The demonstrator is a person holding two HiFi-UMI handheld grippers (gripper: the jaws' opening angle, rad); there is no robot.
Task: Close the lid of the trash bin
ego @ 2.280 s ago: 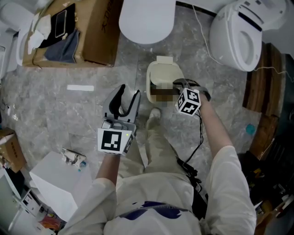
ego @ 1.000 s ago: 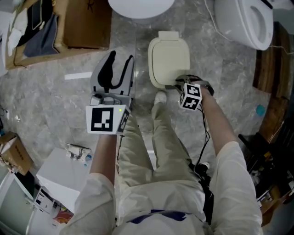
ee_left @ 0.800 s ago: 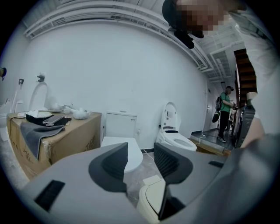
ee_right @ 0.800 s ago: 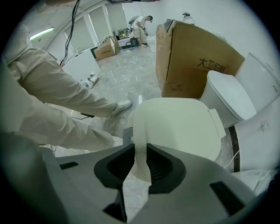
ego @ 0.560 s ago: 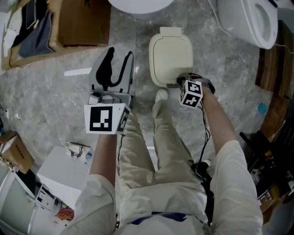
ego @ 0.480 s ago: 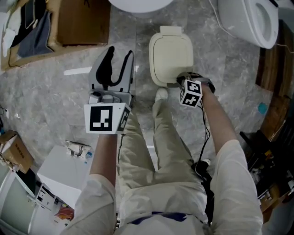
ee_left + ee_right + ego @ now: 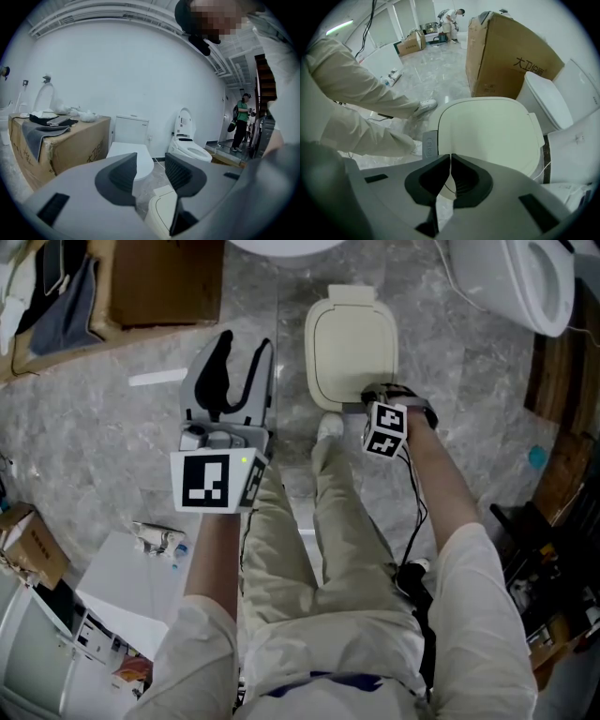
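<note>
Right gripper view — the right gripper (image 7: 450, 160) is closing its jaws, tips nearly touching, nothing between; the trash bin lid (image 7: 487, 131) lies flat just beyond them. The left gripper (image 7: 151, 162) stands parted — empty.

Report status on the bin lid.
Left gripper open, empty. Right gripper jaws closing, nothing between them, at lid front edge. Lid down flat. Nothing blocking.

cardboard box (image 7: 164, 282): top left | toilet (image 7: 520, 277): top right | white carton (image 7: 122, 582): lower left | marble floor (image 7: 84, 427): grey

Trash bin lid (image 7: 352, 343) shut flat; white shoe (image 7: 328, 427) near front edge.
</note>
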